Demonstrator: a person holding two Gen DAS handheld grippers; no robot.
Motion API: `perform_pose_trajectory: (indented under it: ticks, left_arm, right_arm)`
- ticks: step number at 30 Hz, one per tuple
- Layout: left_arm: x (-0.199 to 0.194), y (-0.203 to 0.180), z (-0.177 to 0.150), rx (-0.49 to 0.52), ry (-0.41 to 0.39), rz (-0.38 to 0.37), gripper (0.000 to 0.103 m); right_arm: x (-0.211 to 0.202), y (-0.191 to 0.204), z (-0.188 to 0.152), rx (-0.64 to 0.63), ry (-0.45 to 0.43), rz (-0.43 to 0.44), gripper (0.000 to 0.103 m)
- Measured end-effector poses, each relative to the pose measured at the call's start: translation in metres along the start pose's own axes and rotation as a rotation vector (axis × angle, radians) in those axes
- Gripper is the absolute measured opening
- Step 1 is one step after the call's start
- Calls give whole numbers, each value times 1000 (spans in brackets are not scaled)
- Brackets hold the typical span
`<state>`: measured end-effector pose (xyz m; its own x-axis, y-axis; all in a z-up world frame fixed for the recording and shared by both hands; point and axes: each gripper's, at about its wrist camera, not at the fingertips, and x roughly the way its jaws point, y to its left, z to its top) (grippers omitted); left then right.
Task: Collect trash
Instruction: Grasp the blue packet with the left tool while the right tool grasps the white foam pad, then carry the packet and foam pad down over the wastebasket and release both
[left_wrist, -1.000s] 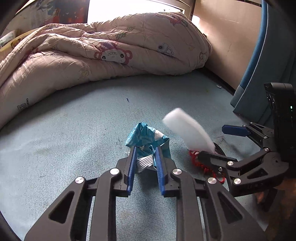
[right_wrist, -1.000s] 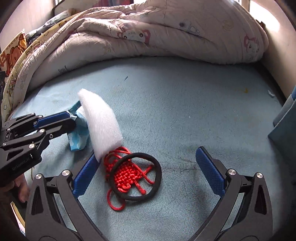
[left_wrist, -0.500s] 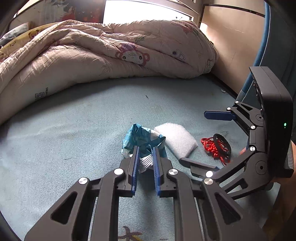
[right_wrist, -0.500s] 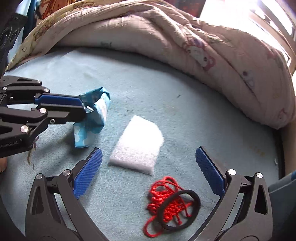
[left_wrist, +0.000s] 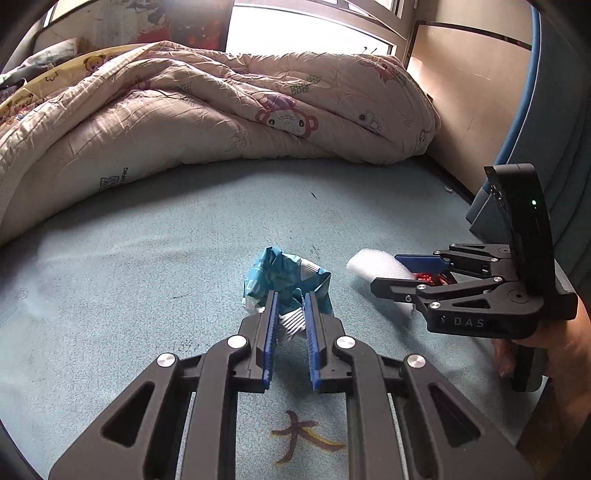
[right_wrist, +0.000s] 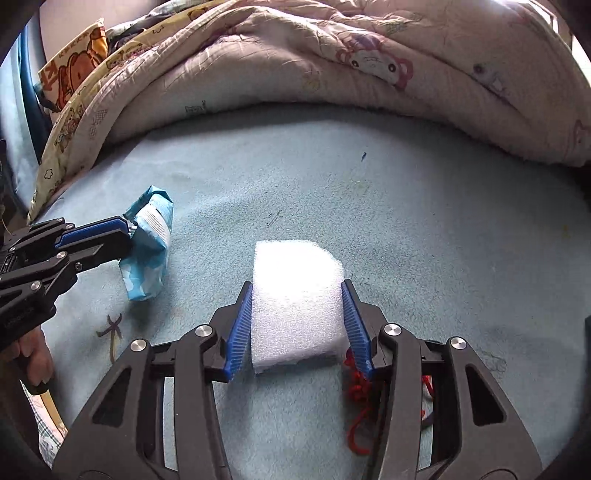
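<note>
- Low in the centre of the left wrist view: left gripper (left_wrist: 290, 310) nearly closed, blue pads clamped on the crumpled blue-and-white wrapper (left_wrist: 286, 280), held above the pale blue bed sheet (left_wrist: 147, 266).
- Bottom centre of the right wrist view: right gripper (right_wrist: 297, 306) just now closing, white foam block (right_wrist: 297, 299) between its blue pads and touching both; lower end of the block near the pads' roots, upper end reaching past the tips.
- Red knotted cord (right_wrist: 360, 391) mostly hidden under the right-hand finger in that view, only loops showing; in the left wrist view just a red glint (left_wrist: 426, 277) between the black fingers.
- Foam block half covered in the left wrist view (left_wrist: 373, 267), only its left end showing.
- Left gripper entering from the left edge of the right wrist view (right_wrist: 92, 240), wrapper (right_wrist: 149, 247) hanging from its tips, left of the foam.
- Hand at the right edge of the left wrist view (left_wrist: 535, 347), partly cut off by the frame.
- Pink cartoon-print quilt (left_wrist: 221, 110) bunched across the top of both views.
- Window glare at top centre of the left wrist view, detail washed out.
</note>
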<state>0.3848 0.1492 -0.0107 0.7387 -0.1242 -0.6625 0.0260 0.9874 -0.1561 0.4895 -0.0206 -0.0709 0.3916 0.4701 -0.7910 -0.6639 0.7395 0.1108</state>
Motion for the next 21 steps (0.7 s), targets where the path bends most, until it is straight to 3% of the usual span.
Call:
perform_pose_trajectory:
  ticks: [8, 15, 21]
  left_arm:
    - [-58, -26, -29, 31, -25, -4, 13]
    - [-116, -57, -86, 76, -30, -13, 13]
    - [-160, -83, -144, 110, -36, -32, 13]
  right_arm:
    - [-100, 43, -48, -41, -145, 38, 44]
    - [-172, 91, -131, -75, -217, 76, 44]
    - [-196, 128, -205, -104, -231, 94, 44]
